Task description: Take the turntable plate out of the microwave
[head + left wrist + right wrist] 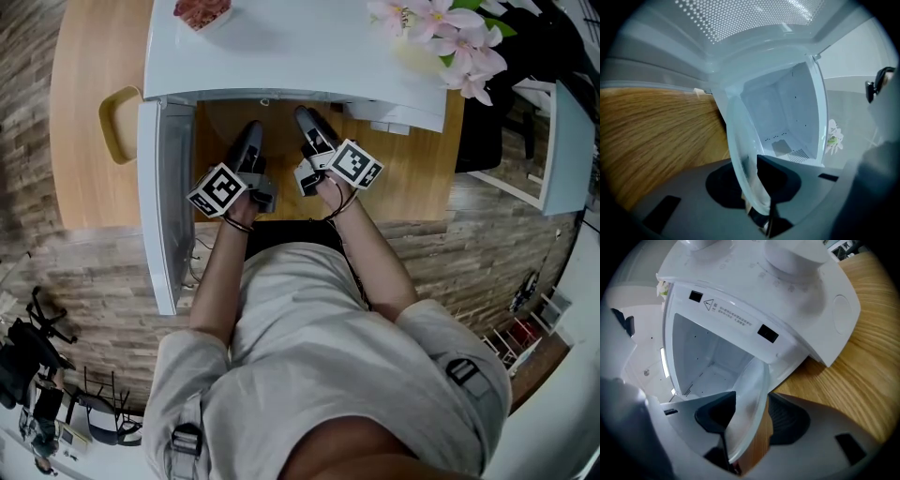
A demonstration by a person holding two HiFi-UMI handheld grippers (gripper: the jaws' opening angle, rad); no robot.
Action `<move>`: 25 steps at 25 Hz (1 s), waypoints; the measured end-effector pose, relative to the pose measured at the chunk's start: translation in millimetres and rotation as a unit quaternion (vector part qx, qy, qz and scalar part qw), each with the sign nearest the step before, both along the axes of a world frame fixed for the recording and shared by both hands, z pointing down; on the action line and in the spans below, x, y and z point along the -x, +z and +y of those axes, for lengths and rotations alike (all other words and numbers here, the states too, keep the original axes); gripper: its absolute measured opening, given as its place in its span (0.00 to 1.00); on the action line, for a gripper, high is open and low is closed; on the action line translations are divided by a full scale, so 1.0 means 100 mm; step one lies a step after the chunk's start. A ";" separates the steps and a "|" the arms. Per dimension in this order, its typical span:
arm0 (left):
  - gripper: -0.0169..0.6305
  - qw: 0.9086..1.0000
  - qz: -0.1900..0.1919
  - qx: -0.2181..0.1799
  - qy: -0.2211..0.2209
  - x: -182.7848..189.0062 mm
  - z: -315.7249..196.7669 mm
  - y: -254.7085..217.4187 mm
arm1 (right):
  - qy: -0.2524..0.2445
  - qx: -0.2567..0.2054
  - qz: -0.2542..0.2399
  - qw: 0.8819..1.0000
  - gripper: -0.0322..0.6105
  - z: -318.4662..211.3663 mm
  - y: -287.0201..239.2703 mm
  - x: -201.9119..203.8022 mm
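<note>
1. Left of the head view: the microwave door [161, 206] stands swung open above a wooden table [89, 66].
2. Centre left: the left gripper [752, 187] reaches under the white microwave [300, 47]. Its jaws are closed on the rim of the clear turntable plate [740, 140], with a pad pressed to each face.
3. Centre: the plate sits at the mouth of the empty cavity, between both grippers.
4. Centre right: the right gripper [750, 420] has its jaws spread wide around the plate's other edge. Wood shows between the glass and one pad, so it has no grip.
5. Upper right: pink flowers [450, 37] rest on the microwave's top.
</note>
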State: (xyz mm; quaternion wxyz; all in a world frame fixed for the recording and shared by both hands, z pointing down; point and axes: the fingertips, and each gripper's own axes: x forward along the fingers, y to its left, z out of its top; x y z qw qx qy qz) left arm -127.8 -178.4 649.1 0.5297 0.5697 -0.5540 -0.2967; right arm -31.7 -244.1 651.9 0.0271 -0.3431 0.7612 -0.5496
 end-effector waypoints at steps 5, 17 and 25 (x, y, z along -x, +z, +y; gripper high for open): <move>0.16 1.000 -0.016 -0.002 0.004 0.01 0.03 0.00 | -0.018 -0.010 -0.010 1.000 0.22 -0.09 -0.02 0.08; 0.29 0.998 -0.004 -0.025 -0.057 0.27 -0.24 -0.03 | -0.013 0.013 -0.028 0.999 0.19 0.12 -0.05 0.07; 0.16 0.998 0.008 -0.012 -0.068 0.37 -0.25 0.03 | -0.016 0.027 -0.035 0.999 0.18 0.26 -0.05 0.09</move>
